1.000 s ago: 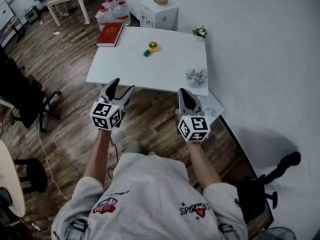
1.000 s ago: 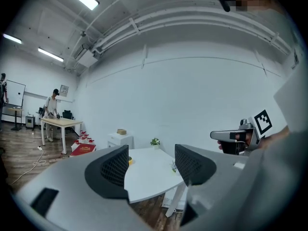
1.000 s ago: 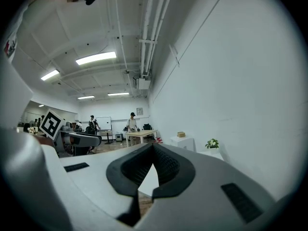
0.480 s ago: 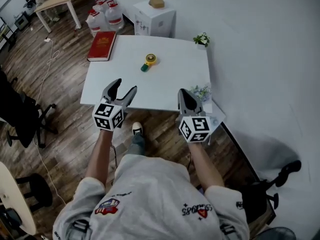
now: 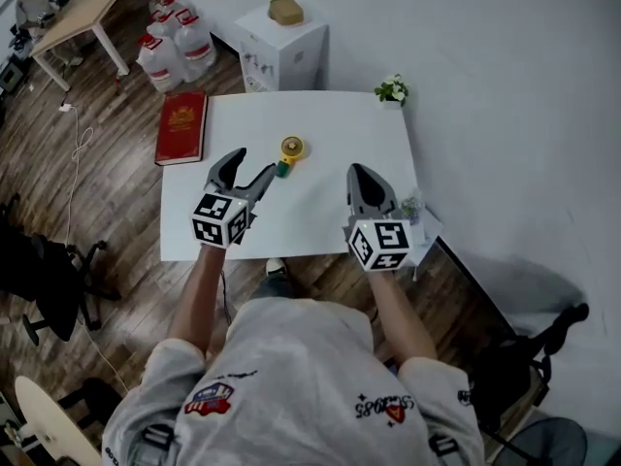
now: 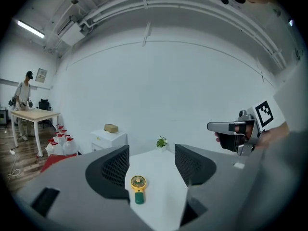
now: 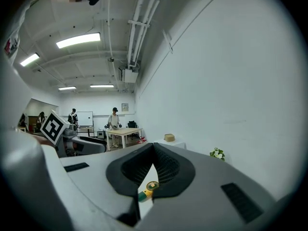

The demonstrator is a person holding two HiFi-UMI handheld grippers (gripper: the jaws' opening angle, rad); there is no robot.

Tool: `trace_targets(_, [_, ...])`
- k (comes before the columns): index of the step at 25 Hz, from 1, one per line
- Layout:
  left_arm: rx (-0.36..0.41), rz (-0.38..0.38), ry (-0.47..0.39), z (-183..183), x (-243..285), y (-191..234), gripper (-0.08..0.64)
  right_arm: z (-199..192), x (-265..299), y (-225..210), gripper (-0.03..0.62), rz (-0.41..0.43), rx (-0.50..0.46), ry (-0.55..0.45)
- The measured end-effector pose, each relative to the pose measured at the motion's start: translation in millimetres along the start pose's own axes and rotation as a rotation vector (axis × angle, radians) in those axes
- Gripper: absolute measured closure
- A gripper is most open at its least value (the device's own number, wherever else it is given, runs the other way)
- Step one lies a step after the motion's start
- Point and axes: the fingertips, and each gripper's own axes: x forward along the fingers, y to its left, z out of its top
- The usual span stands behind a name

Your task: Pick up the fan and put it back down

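I am holding my left gripper (image 5: 254, 163) over the near part of the white table (image 5: 330, 134), centre-left in the head view, with its jaws standing wide apart and empty. My right gripper (image 5: 361, 171), centre-right, is holding its jaws pressed together on nothing. Just beyond the left jaw tips the fan (image 5: 289, 151) is lying flat. Its long axis is running almost up the frame, green handle pointing toward me, yellow head away. Farther, a plant (image 5: 392, 90) is standing at the table's upper right corner.
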Motion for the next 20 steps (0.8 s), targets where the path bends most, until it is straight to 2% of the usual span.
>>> trace_targets(10, [-0.028,-0.027,0.062,-8.8,76.4,44.0,0.275,-14.2,63.6,-44.4,0.598,-0.04,0.023,0.033])
trace_targets(17, [-0.061,-0.008,0.114,-21.9,115.7,49.6,0.274,-22.8,102.3,-73.1,0.598,-0.001,0.039,0.066])
trace_targets(20, [-0.071,-0.006,0.162,-34.1,134.0,51.2,0.273,-21.4,117.0,-85.9,0.598,0.014,0.044,0.071])
